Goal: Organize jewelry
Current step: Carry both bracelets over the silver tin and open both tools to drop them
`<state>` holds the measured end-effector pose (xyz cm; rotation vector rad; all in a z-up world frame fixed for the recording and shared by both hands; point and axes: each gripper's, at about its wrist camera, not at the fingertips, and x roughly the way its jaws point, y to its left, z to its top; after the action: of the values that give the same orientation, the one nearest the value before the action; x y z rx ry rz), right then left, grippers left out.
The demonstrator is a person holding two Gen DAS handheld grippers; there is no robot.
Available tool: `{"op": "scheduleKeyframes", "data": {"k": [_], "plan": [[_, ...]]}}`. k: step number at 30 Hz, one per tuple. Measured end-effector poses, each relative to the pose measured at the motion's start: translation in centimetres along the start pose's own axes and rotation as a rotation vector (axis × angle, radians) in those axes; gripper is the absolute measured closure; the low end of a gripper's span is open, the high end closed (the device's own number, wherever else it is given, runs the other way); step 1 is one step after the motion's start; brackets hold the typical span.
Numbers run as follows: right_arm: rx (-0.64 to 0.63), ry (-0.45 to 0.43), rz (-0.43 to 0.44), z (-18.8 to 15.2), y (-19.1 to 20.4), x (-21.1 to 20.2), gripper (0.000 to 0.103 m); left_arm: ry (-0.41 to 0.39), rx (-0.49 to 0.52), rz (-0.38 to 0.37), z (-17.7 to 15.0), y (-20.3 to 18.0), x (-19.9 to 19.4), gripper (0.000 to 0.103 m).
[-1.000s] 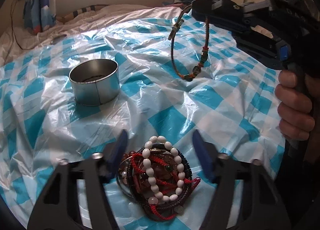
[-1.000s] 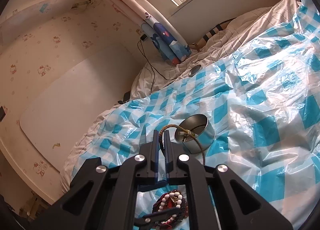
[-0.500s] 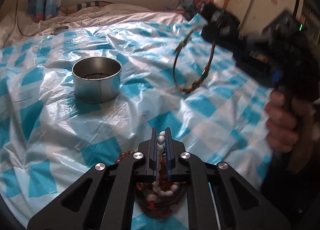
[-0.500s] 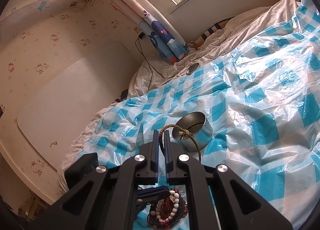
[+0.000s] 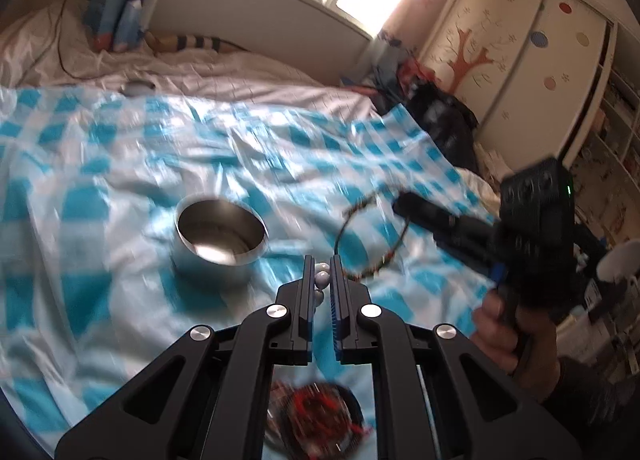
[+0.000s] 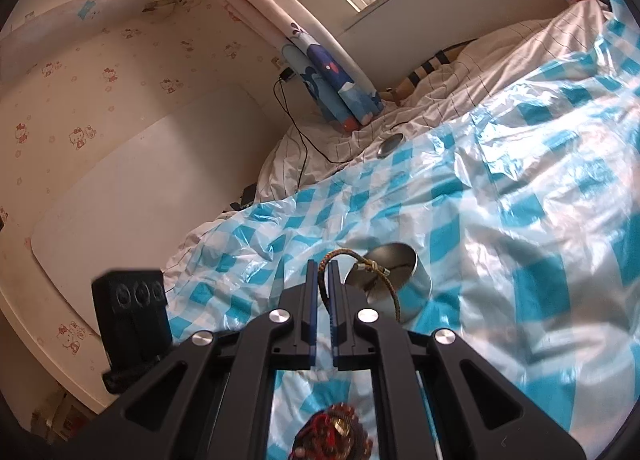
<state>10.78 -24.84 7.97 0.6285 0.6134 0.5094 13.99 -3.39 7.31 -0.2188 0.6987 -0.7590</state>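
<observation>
Left wrist view: the left tongs (image 5: 322, 269) are pressed together on a strand of white round beads (image 5: 321, 277), which sits between the tips and trails down behind the fingers. Beyond them a round shiny steel tin (image 5: 219, 242) stands open on the blue-and-white checked plastic sheet (image 5: 100, 196) spread over the bed. To the right, a hand (image 5: 506, 334) holds the right tongs (image 5: 404, 205) up above the sheet (the frame is smeared here), and a thin brown cord bracelet with small coloured beads (image 5: 374, 238) hangs from their tip as a loop, to the right of the tin and apart from it. Low in the frame, between the arms of the tool, a blurred heap of red and dark jewelry (image 5: 316, 416) lies on the sheet.

Right wrist view: this one shows the cord bracelet close up, which the other cannot. The right tongs (image 6: 323, 274) are pinching the braided cord (image 6: 362, 266) between their tips; it arches out to the right and drops in front of the steel tin (image 6: 404, 284), with a small metal clasp (image 6: 370, 267) on it. The black body of the left tool (image 6: 130, 312) shows at lower left, but its tips and the white beads are hidden here. The jewelry heap (image 6: 334, 436) appears at the bottom edge.
</observation>
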Motion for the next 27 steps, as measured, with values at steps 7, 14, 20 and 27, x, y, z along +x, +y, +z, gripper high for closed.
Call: {"op": "scheduleKeyframes", "data": {"k": [7, 14, 20, 27], "plan": [[0.055, 0.002, -0.012, 0.9, -2.1, 0.8, 0.096, -0.037, -0.020, 0.027, 4.6, 2.1, 2.9, 0.096], [0.062, 0.006, -0.008, 0.9, -2.3, 0.8, 0.096, 0.019, -0.066, 0.147, 5.5, 5.0, 8.7, 0.096], [0.072, 0.021, -0.005, 0.8, -2.5, 1.4, 0.096, 0.142, -0.100, 0.345, 4.2, 7.7, 10.1, 0.060], [0.052, 0.061, 0.042, 2.1, -1.6, 5.5, 0.096, 0.019, -0.101, 0.414, 2.2, 6.3, 2.2, 0.029]]}}
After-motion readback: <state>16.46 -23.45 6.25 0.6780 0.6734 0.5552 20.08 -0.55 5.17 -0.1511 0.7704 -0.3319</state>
